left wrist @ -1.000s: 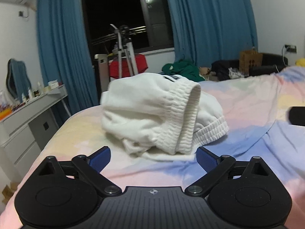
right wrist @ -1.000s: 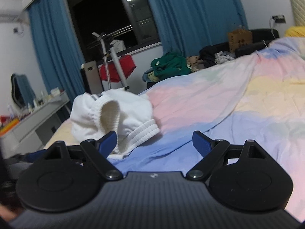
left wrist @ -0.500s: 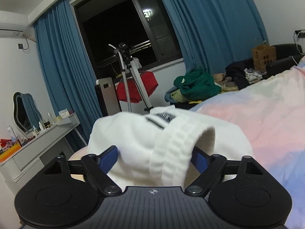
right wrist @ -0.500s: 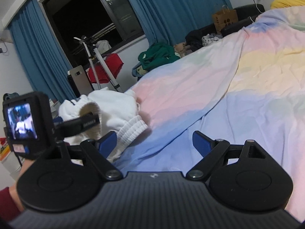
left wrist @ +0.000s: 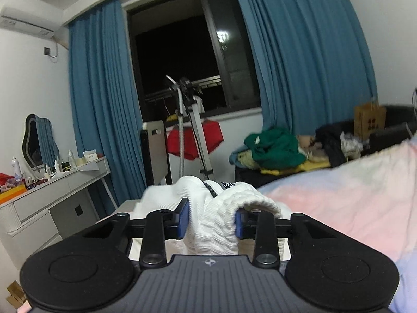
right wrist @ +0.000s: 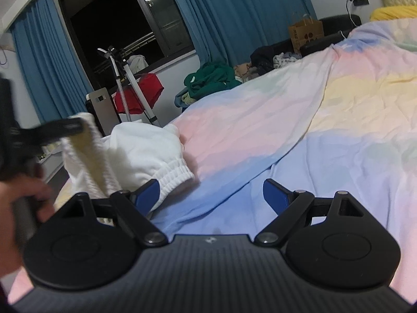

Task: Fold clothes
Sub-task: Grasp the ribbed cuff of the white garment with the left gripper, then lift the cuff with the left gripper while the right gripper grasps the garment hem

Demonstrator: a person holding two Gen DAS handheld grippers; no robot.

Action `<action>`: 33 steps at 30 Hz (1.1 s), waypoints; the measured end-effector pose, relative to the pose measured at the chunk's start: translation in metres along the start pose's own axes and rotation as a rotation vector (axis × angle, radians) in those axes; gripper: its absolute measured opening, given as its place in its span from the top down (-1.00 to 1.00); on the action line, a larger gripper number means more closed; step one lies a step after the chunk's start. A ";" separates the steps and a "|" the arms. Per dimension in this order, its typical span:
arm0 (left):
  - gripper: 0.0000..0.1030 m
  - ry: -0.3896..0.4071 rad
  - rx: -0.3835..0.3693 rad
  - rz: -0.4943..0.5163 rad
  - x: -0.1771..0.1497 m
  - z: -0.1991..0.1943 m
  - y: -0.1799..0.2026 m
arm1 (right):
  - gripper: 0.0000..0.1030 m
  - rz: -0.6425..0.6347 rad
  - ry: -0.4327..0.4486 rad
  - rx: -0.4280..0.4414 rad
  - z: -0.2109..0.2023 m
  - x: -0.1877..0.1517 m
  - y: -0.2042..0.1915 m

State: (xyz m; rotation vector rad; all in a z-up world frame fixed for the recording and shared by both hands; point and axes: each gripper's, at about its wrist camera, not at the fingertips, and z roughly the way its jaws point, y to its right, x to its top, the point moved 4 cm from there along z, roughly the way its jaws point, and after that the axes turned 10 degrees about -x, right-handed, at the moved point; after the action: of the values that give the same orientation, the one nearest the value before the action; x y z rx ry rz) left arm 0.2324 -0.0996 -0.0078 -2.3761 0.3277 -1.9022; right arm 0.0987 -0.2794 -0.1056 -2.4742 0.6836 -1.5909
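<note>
My left claw point(left wrist: 211, 221) is clamped on the ribbed waistband of the white garment point(left wrist: 224, 216); the blue pads press it from both sides. The garment fills the middle of my left view, and a small black label shows on top of it at 12 o'clock from the pads. In my right view the same garment point(right wrist: 138, 151) lies at 10 o'clock on the bed point(right wrist: 299, 135), near the foot edge, with one elastic cuff toward me. The waistband part is lifted there, and the left claw point(right wrist: 65, 129) appears blurred at 9 o'clock with my left hand point(right wrist: 15, 208) under it.

My right claw point(right wrist: 210, 194) is wide apart and holds nothing. Its left pad is just beside the cuff; I cannot tell if it touches. Its right pad is over the blue part of the sheet.

Behind, at 12 o'clock in the left view, stand a window point(left wrist: 187, 67) with blue curtains point(left wrist: 299, 52) and a rack point(left wrist: 192, 140). A worktop point(left wrist: 57, 182) with bottles is at 9 o'clock, and a pile of clothes point(left wrist: 273, 148) at 2 o'clock.
</note>
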 end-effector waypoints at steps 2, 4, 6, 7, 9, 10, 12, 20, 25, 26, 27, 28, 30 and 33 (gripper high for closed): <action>0.38 0.025 -0.019 -0.009 0.007 -0.020 -0.015 | -0.70 -0.021 0.021 0.000 -0.003 0.001 -0.003; 0.41 0.050 -0.044 -0.014 0.016 -0.042 -0.031 | -0.70 -0.043 0.042 0.001 -0.006 0.001 -0.006; 0.42 0.078 -0.069 -0.034 0.024 -0.067 -0.048 | -0.70 -0.065 0.057 0.006 -0.009 0.002 -0.009; 0.42 0.093 -0.085 -0.051 0.029 -0.081 -0.058 | -0.70 -0.076 0.065 0.008 -0.011 0.003 -0.011; 0.42 0.123 -0.120 -0.088 0.037 -0.108 -0.077 | -0.70 -0.093 0.087 0.015 -0.018 0.004 -0.013; 0.41 0.136 -0.133 -0.109 0.040 -0.120 -0.087 | -0.70 -0.102 0.099 0.018 -0.021 0.005 -0.014; 0.41 0.158 -0.149 -0.153 0.046 -0.142 -0.111 | -0.70 -0.123 0.123 0.025 -0.029 0.006 -0.017; 0.40 0.080 -0.027 -0.365 -0.010 -0.158 -0.209 | -0.70 -0.245 0.115 0.119 -0.045 -0.004 -0.046; 0.40 -0.070 0.056 -0.475 -0.061 -0.138 -0.247 | -0.70 -0.318 0.004 0.174 -0.032 -0.021 -0.065; 0.40 -0.092 0.067 -0.489 -0.069 -0.136 -0.253 | -0.70 -0.323 -0.007 0.178 -0.030 -0.024 -0.068; 0.39 -0.107 0.074 -0.499 -0.075 -0.135 -0.259 | -0.70 -0.330 -0.005 0.170 -0.029 -0.026 -0.071; 0.39 -0.111 0.075 -0.502 -0.076 -0.137 -0.265 | -0.70 -0.344 0.009 0.154 -0.028 -0.027 -0.074; 0.37 -0.113 0.076 -0.502 -0.075 -0.137 -0.275 | -0.70 -0.362 0.005 0.154 -0.024 -0.030 -0.077; 0.37 -0.140 0.091 -0.461 -0.080 -0.129 -0.278 | -0.70 -0.374 -0.060 0.203 -0.016 -0.041 -0.086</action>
State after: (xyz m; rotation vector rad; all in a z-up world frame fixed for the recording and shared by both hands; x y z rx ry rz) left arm 0.1226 0.1975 -0.0004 -2.6736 -0.3403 -1.8381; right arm 0.0968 -0.1829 -0.1035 -2.5885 0.0440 -1.5934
